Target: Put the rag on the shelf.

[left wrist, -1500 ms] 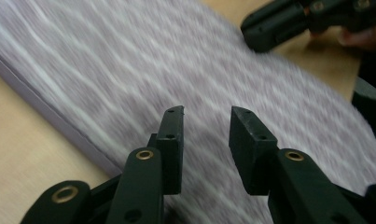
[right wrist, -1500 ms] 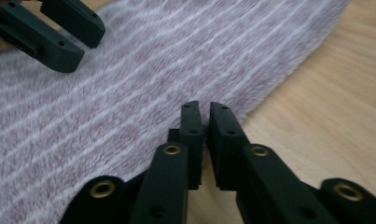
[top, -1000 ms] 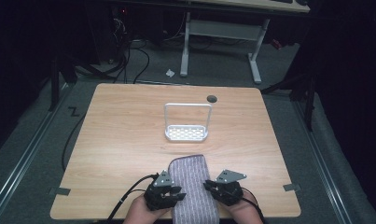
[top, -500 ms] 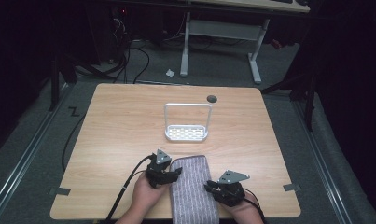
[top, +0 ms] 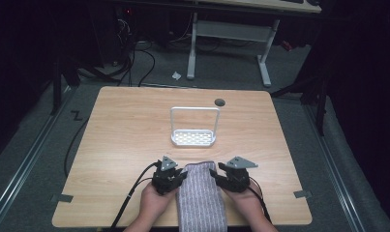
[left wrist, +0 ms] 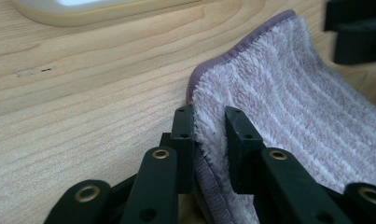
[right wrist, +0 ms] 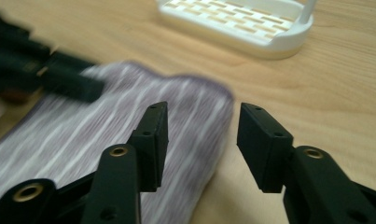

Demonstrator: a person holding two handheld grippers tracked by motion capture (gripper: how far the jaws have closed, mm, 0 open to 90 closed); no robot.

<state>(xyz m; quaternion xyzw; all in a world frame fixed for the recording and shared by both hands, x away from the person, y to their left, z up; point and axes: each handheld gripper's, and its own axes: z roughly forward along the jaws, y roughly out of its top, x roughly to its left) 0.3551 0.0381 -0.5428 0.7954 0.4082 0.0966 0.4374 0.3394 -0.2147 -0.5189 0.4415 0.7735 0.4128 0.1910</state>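
Note:
A striped mauve towel lies flat at the table's near edge, its far end toward the middle. My left gripper sits at the towel's far left corner. In the left gripper view its jaws have just been closing and my left gripper pinches the towel by its hemmed edge. My right gripper is at the far right corner. Its jaws have just been opening, and my right gripper now straddles the towel edge without pressing it.
A white wire-handled rack stands just beyond the towel at mid-table, also close ahead as the rack in the right gripper view. A dark round hole marks the table's far edge. Bare wood spreads left and right.
The left gripper slid forward to the towel's far left corner and closed on it. The right gripper moved forward to the far right corner and its jaws spread.

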